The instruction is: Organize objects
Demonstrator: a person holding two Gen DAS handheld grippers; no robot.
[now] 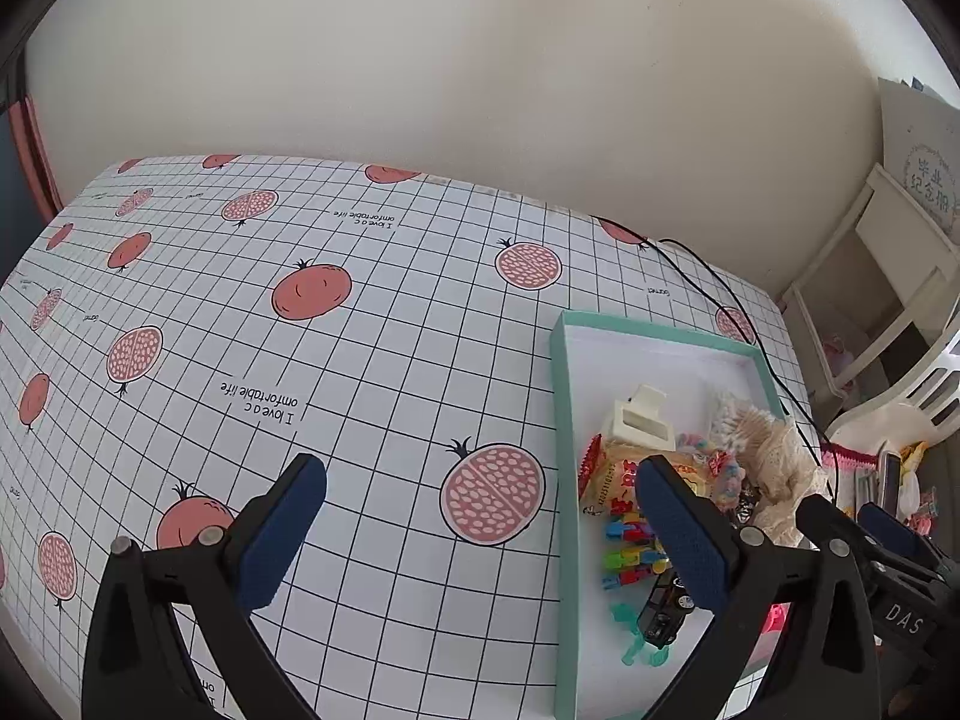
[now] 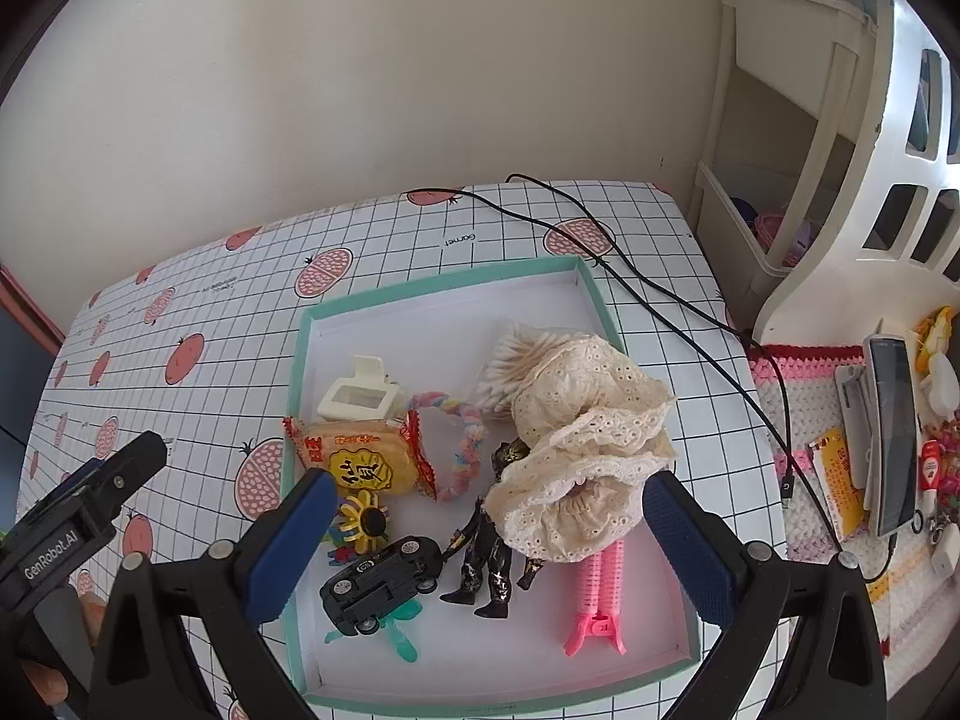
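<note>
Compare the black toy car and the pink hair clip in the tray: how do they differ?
The toy car is black and lies tipped on its side, wheels showing; the hair clip is pink and lies flat. The car rests on a teal piece; the clip's far end sits under a cream lace cloth. Both lie in the near part of the tray.

Light: soft, even daylight, fairly bright | Shadows: faint, a broad dim band on the wall (image 1: 600, 90) | Glare: none on the tablecloth (image 1: 372, 324) | Focus: sharp mid-frame, both views | Distortion: strong fisheye, grid lines bow, black vignette at corners | Near gripper fingers (image 2: 690, 546) slightly soft
</note>
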